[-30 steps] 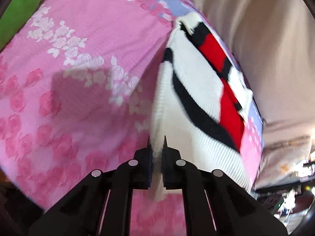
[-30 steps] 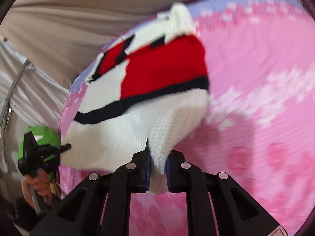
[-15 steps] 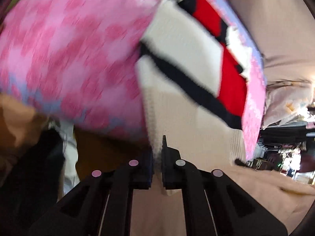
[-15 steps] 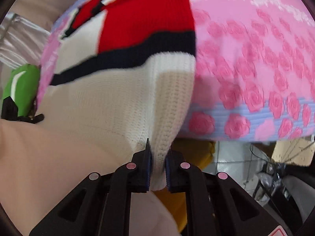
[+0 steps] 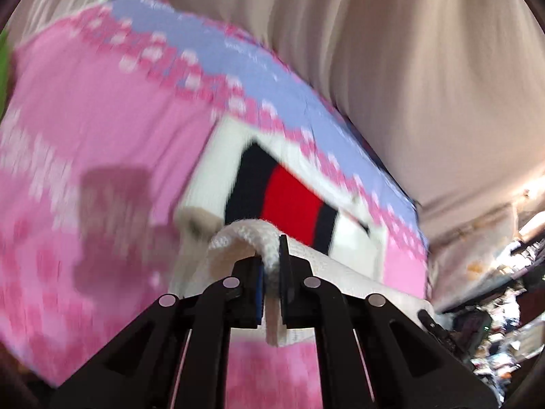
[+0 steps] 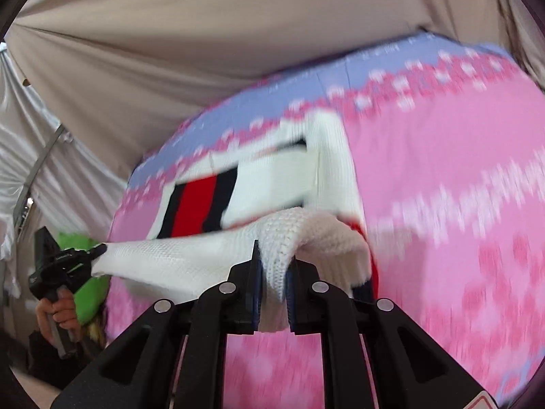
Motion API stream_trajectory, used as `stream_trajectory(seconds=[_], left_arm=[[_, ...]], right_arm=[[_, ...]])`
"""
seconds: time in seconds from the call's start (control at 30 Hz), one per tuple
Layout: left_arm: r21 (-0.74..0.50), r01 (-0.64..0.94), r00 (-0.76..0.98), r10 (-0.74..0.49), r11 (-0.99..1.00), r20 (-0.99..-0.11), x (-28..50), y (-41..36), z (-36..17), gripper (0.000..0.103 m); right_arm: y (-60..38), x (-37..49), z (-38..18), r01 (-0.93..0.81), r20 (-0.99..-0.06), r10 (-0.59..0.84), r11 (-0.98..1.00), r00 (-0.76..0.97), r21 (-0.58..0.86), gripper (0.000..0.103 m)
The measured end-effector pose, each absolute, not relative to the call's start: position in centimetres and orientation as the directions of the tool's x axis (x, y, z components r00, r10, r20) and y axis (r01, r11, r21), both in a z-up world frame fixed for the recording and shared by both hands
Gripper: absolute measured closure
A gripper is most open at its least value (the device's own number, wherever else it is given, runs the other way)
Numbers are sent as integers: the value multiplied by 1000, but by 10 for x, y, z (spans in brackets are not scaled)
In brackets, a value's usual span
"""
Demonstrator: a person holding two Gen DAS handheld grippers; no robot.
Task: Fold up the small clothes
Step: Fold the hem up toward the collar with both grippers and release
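A small white knitted sweater (image 5: 293, 201) with red and navy stripes lies on a pink floral cloth (image 5: 102, 136). My left gripper (image 5: 270, 262) is shut on one corner of its white hem, lifted and carried over the sweater's body. My right gripper (image 6: 274, 266) is shut on the other hem corner of the sweater (image 6: 272, 184). The hem stretches between both grippers; the left gripper (image 6: 98, 250) shows at the left of the right wrist view. The lower part of the sweater is folded up over the striped part.
The pink cloth (image 6: 442, 170) has a lavender border (image 5: 221, 54) at the far side. Beige curtain fabric (image 5: 408, 68) hangs behind. A green item (image 6: 85, 293) lies at the left edge. Clutter (image 5: 494, 323) shows at the far right.
Both grippers pulled the hem back off the near edge, then swung it up and forward over the sweater, folding the lower part toward the collar. Both stayed shut on the hem.
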State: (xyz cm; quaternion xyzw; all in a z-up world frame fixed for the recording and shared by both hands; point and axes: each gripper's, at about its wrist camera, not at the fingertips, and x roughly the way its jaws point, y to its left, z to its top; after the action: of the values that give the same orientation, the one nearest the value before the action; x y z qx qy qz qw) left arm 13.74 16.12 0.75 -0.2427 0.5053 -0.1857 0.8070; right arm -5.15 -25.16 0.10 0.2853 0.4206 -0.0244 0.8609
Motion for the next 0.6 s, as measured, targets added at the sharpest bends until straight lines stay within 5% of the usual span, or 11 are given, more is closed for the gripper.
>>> stream_trajectory(seconds=[0.33, 0.47, 0.53, 0.6], left_arm=[[-426, -71, 377, -371, 902, -848, 243, 113, -56, 94], [-501, -27, 393, -452, 865, -801, 235, 120, -54, 87], [-495, 35, 447, -457, 868, -769, 221, 127, -38, 49], [-458, 92, 511, -437, 884, -741, 205, 137, -24, 27]], right_arm=[[-293, 85, -72, 434, -794, 184, 755, 579, 491, 90], [-297, 81, -64, 450, -765, 185, 714, 617, 536, 80], [-298, 65, -43, 430, -741, 135, 741, 657, 516, 48], [-296, 48, -29, 409, -718, 83, 774, 691, 483, 38]])
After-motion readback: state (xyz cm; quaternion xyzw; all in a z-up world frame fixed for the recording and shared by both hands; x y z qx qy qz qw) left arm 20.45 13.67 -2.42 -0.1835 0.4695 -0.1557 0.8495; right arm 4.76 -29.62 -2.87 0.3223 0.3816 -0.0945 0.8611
